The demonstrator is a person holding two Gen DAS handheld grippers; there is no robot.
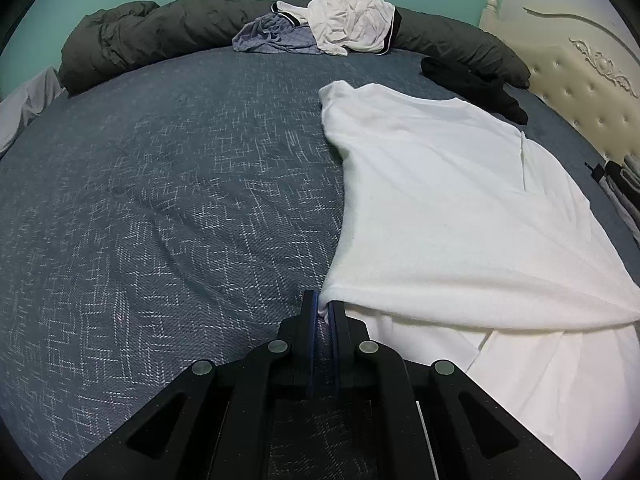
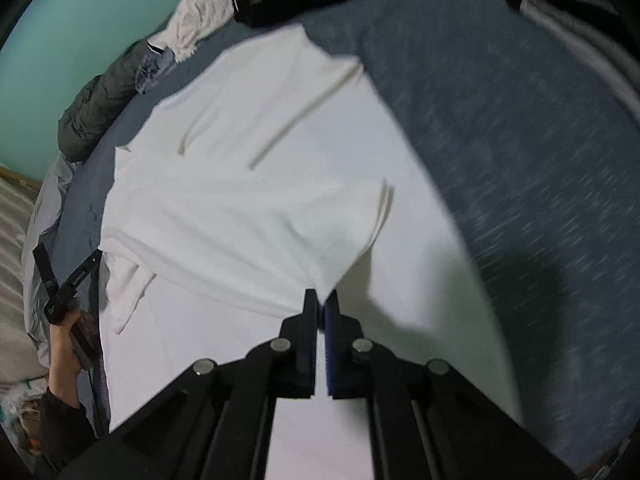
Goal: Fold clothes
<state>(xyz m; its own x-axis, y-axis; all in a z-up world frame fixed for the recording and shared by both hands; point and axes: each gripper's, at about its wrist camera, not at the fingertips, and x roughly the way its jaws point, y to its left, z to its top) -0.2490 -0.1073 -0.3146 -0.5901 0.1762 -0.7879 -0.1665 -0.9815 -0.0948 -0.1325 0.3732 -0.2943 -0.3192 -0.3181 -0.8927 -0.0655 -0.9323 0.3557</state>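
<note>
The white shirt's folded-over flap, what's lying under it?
Under the folded flap of the white shirt lies more of the same shirt, white fabric showing below its lifted edge. The blue bedspread beneath is covered there.

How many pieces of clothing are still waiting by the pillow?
3: a crumpled white shirt on the long dark pillow, a blue-grey garment beside it, and a black garment nearer the headboard. More may be hidden underneath.

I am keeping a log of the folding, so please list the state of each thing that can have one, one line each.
Left tool: shut on the white cotton T-shirt's edge.
Right tool: shut on another edge.
White cotton T-shirt: partly folded, lower part lifted over itself.
Crumpled white garment with black trim: unfolded, heaped.
Blue-grey garment: crumpled.
Black garment: unfolded, lying loose.
</note>
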